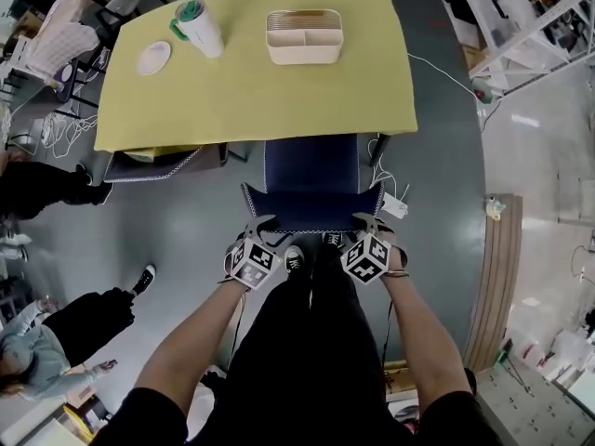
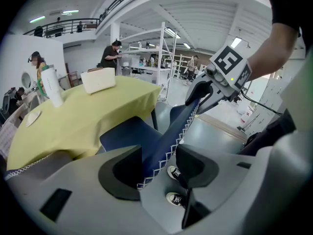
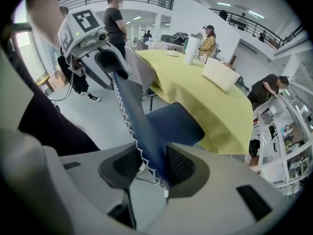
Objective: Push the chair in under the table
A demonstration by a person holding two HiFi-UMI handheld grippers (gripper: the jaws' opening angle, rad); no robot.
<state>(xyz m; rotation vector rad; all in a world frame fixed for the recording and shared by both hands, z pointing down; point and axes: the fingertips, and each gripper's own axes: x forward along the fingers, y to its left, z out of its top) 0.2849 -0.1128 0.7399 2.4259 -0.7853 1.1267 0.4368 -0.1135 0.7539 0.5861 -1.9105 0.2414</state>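
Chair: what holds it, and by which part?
Both grippers hold the chair by its backrest's top edge: the left hand-held gripper near the left corner, the right hand-held gripper near the right corner.

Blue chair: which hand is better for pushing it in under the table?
Neither left nor right wins. The left tongs grip the chair back at its left corner and the right tongs grip its right corner. Pushing with both would probably keep it straight toward the table.

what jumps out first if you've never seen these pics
The blue chair, seat partly under the yellow-covered table, stands out first at centre. The left gripper and right gripper each clamp its backrest's top edge. A white tumbler and cream organizer sit on the table's far side.
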